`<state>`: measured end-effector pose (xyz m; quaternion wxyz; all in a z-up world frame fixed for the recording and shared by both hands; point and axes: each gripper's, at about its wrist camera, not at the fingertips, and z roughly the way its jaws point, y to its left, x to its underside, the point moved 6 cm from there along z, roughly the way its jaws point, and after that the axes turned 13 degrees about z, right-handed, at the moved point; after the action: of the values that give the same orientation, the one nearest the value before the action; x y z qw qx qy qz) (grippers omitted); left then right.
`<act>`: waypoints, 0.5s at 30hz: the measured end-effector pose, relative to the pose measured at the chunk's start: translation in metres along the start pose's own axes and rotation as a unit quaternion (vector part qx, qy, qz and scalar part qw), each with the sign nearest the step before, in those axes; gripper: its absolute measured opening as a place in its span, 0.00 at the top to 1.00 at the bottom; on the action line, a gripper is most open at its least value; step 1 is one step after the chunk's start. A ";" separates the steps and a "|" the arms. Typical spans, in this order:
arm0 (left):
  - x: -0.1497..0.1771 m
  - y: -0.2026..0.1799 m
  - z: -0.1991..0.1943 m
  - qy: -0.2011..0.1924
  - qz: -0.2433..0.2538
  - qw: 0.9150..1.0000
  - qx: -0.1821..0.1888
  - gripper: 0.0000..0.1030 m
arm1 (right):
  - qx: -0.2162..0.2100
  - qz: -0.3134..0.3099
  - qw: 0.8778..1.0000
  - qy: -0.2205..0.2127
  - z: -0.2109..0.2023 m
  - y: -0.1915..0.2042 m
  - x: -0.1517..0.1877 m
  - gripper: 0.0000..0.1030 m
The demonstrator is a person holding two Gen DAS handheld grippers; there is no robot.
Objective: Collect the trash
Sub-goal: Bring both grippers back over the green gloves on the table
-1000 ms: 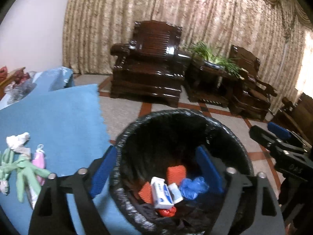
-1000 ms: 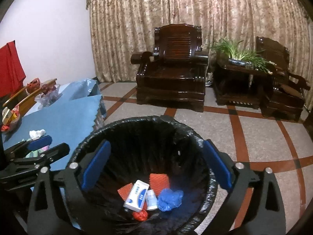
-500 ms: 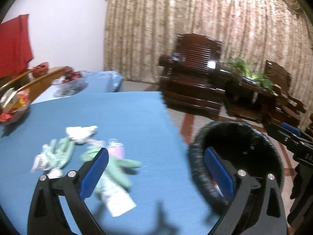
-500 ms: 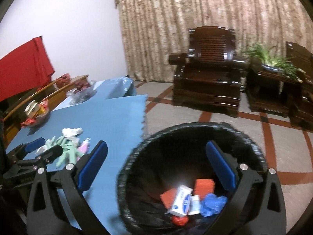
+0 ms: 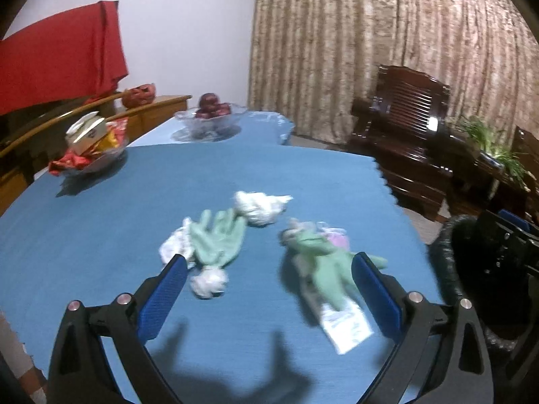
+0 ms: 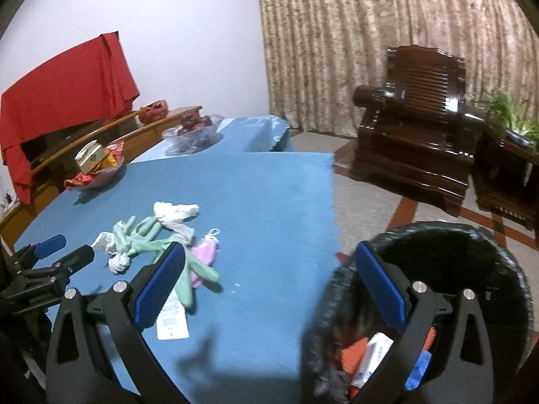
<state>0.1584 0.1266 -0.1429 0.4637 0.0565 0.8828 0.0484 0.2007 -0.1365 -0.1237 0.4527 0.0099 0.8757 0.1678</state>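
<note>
Over the blue table [image 5: 101, 222], my left gripper [image 5: 267, 289] is spread wide with nothing between its pads; its jaws have just been opening. Trash lies ahead of it: green gloves [image 5: 219, 239], white tissue wads [image 5: 259, 207], a paper slip [image 5: 347, 326]. My right gripper [image 6: 269, 286] is also released and empty, straddling the table edge and the bin [image 6: 505, 269].

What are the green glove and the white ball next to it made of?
The green glove looks like thin matte rubber or plastic: limp, flat fingers. The white ball looks like crumpled tissue paper: soft, wrinkled folds. Blur leaves both uncertain.
</note>
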 end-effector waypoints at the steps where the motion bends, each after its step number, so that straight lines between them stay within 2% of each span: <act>1: 0.002 0.006 0.002 0.002 -0.003 1.000 -0.003 0.08 | -0.005 -0.002 1.000 0.005 0.008 0.008 0.001 0.05; 15: 0.028 0.063 0.032 0.024 -0.036 0.999 -0.030 0.11 | -0.049 -0.052 0.996 0.056 0.086 0.086 0.034 0.05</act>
<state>0.1726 0.1945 -0.1751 0.4450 0.0100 0.8935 0.0592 0.2370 -0.0252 -0.1705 0.4113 -0.0672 0.8896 0.1868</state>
